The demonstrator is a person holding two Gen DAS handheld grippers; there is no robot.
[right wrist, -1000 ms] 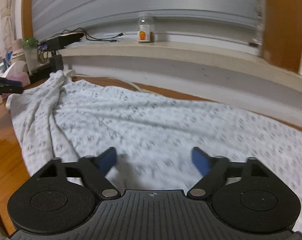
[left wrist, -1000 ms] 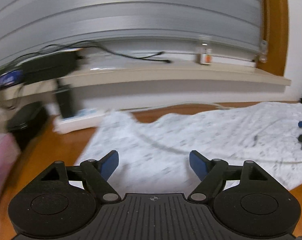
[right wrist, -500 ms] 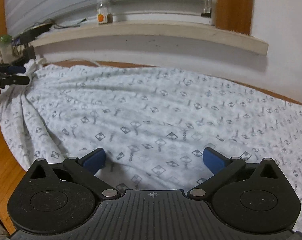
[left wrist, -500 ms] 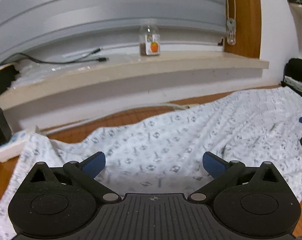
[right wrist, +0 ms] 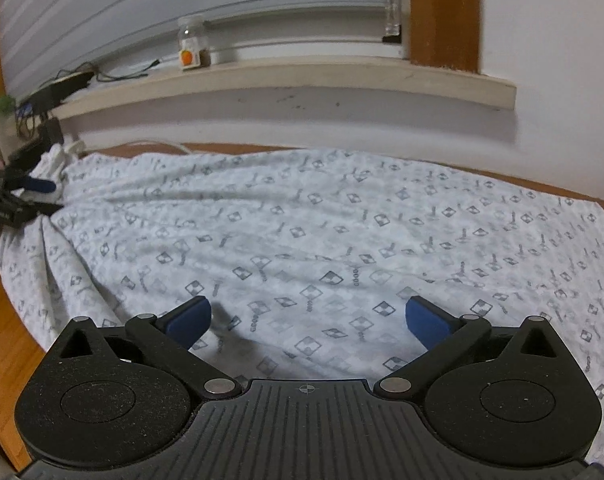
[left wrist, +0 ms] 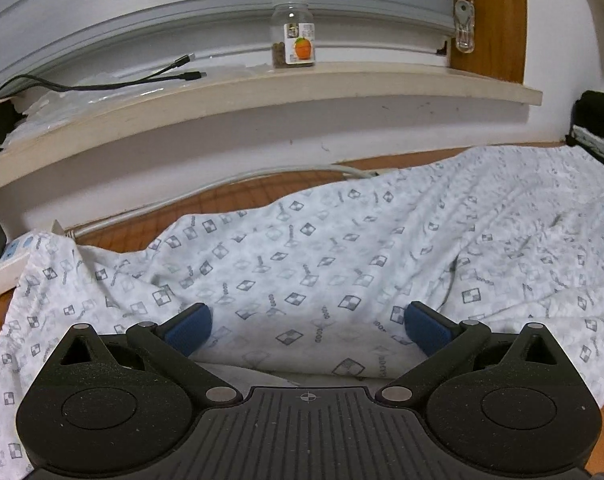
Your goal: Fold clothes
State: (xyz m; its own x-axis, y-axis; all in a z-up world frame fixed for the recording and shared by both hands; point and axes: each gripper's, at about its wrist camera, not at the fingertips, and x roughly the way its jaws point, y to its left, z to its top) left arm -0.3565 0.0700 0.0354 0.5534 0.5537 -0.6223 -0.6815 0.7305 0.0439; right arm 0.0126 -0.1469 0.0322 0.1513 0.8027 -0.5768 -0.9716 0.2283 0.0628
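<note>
- Your left tongs are spread wide, pinching nothing.
- Your right tongs are spread wide too.
- The white cloth lies under both, on the desk.

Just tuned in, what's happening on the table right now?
A person is working with two handheld grippers over a white patterned garment spread across the wooden table. The left gripper and right gripper both hang open above the fabric, gripping nothing. The garment lies wrinkled and mostly flat, bunched at one end; no fold shows yet.
</note>
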